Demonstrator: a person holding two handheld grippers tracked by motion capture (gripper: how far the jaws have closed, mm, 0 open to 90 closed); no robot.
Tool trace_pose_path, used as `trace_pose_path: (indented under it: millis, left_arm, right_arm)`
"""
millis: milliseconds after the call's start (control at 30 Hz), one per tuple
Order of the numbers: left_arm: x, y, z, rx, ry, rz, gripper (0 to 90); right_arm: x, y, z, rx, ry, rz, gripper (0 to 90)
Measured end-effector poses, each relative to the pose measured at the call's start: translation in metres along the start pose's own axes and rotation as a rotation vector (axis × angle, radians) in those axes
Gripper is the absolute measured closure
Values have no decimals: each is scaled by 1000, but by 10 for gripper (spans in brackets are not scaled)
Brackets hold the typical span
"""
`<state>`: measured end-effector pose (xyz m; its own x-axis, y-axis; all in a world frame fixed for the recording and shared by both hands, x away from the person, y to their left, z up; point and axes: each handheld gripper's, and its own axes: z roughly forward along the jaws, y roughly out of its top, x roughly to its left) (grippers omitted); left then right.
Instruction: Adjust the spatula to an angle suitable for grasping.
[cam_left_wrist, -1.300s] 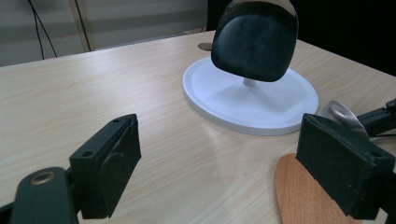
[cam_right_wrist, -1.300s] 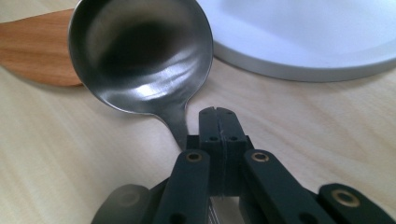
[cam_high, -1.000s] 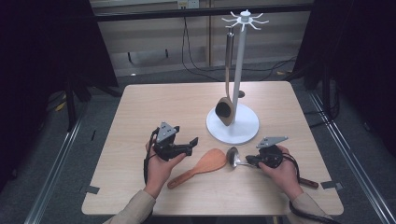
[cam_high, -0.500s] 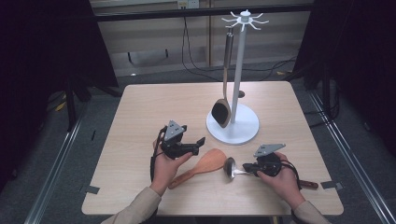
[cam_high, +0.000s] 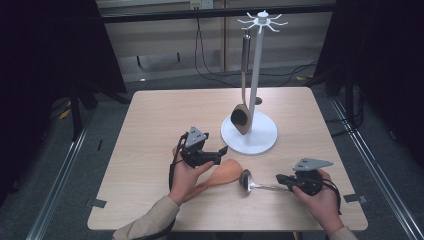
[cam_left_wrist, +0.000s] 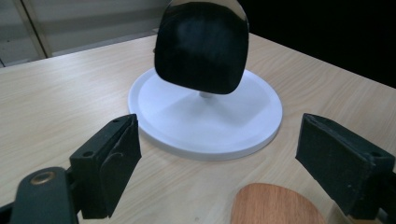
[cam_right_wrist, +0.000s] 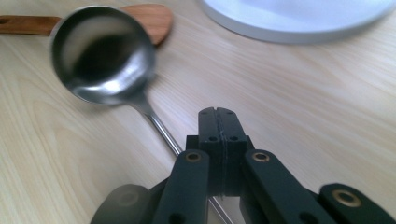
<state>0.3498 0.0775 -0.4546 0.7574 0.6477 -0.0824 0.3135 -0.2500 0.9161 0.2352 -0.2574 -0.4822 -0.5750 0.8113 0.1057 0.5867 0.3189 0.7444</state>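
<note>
A steel ladle (cam_high: 246, 180) hangs just over the table near the front edge, its bowl (cam_right_wrist: 103, 56) facing my right gripper view. My right gripper (cam_high: 281, 179) (cam_right_wrist: 217, 113) is shut on the ladle's thin handle. A wooden spatula (cam_high: 224, 175) (cam_right_wrist: 149, 18) (cam_left_wrist: 275, 205) lies flat just left of the ladle bowl. My left gripper (cam_high: 220, 151) (cam_left_wrist: 224, 140) hovers above the spatula's handle, jaws wide open with nothing between them, pointing at the white utensil stand (cam_high: 260, 142) (cam_left_wrist: 233, 126). A dark-bowled spoon (cam_high: 241, 117) (cam_left_wrist: 201, 46) hangs from the stand's hooks.
The stand's pole rises to a ring of hooks (cam_high: 263, 20) at the back right of the table. The wooden table (cam_high: 160, 125) has bare surface on its left half and behind the stand. Dark curtains and metal rails surround the table.
My right gripper has drawn the ladle toward the front edge and a little right. The left gripper has shifted right toward the stand. The spatula has stayed put.
</note>
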Motion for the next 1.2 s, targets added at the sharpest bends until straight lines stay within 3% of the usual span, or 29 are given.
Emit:
trace_pose_path:
  millis: [267, 333, 667, 767, 933, 1033, 1100, 1200]
  left_arm:
    - [-13, 5, 15, 6, -44, 20, 138]
    - [-15, 6, 19, 0, -66, 15, 138]
    - [-24, 10, 29, 13, -91, 31, 138]
    - [-26, 11, 31, 12, -98, 34, 138]
    - [-28, 12, 33, 11, -99, 39, 138]
    - [-28, 12, 33, 9, -101, 40, 138]
    - [-28, 12, 33, 11, -103, 43, 138]
    - [-28, 11, 32, 15, -96, 45, 138]
  right_arm:
    - [-14, -24, -30, -2, -70, 103, 900]
    - [-16, -29, -35, -2, -76, 113, 900]
    - [-22, -45, -61, -18, -144, 169, 900]
    - [-26, -53, -70, -22, -141, 192, 900]
    - [-23, -56, -72, -4, -113, 192, 900]
    - [-20, -57, -66, 45, -106, 174, 900]
    - [-20, -58, -60, 81, -124, 158, 900]
    - [-22, -57, -54, 81, -150, 145, 900]
